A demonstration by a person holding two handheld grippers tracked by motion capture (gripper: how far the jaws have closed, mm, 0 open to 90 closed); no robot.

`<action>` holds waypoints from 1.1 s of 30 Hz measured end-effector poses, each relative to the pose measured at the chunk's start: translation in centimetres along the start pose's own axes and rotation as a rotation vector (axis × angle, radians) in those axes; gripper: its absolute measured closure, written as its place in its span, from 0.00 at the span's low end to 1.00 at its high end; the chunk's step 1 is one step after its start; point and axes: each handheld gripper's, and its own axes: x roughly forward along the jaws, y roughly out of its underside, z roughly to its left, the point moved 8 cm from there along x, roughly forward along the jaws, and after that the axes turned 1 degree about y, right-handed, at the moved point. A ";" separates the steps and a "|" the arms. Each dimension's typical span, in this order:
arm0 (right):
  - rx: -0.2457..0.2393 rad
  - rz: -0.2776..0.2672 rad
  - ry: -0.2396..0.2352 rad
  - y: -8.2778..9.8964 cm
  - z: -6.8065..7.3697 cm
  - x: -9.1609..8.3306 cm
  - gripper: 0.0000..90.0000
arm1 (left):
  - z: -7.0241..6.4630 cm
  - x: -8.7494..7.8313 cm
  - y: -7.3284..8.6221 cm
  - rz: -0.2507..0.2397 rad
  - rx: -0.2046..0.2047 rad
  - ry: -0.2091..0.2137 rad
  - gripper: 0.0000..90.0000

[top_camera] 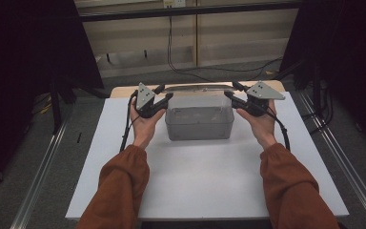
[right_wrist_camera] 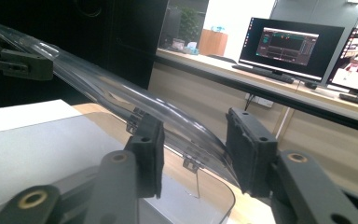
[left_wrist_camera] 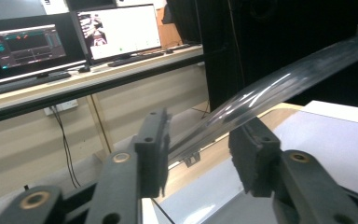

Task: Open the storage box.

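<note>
two orange sleeves (top_camera: 119,191) enter from the near edge of the table (top_camera: 205,186), each hand carrying one gripper toward the far side. one clear lid (top_camera: 198,88) is held level above one clear bin (top_camera: 198,121), which stands near the middle of the far edge of the white table top. left gripper (top_camera: 164,94) meets the lid's left end; in the left gripper view its jaws stand spread on either side of the lid's rim (left_wrist_camera: 261,95), with a gap visible between at least one pad and the plastic, so whether they pinch it or merely flank it cannot be told. right gripper (top_camera: 232,93) meets the right end; in the right gripper view the lid (right_wrist_camera: 121,100) runs between the two spread jaws, and contact with the pads is likewise unclear. the lid's small latches show at its edge in that view. judged state of work: the lid is off the bin and raised just above its mouth, apart from the rim; either seating it or carrying it away remains, and the frames do not settle which. the bin looks empty apart from faint marks on its floor. counts: one bin, one lid, two grippers, two hands, one table. beyond the far edge lie one wooden strip (top_camera: 124,89), cables on the floor and, in the gripper views, two monitors (left_wrist_camera: 28,46) on a bench.
</note>
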 end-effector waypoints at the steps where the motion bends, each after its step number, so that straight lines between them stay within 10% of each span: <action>1: -0.001 0.002 0.002 0.0 -0.1 0.1 0.62 | 0.0 0.1 0.0 0.003 0.005 0.005 0.65; 25: 0.020 0.009 0.011 0.5 -1.6 1.6 0.71 | 0.9 1.0 -0.3 0.017 -0.069 -0.010 0.66; 33: 0.019 0.004 0.022 -0.1 -2.1 2.2 0.72 | 1.2 1.6 -1.0 0.019 -0.036 -0.003 0.67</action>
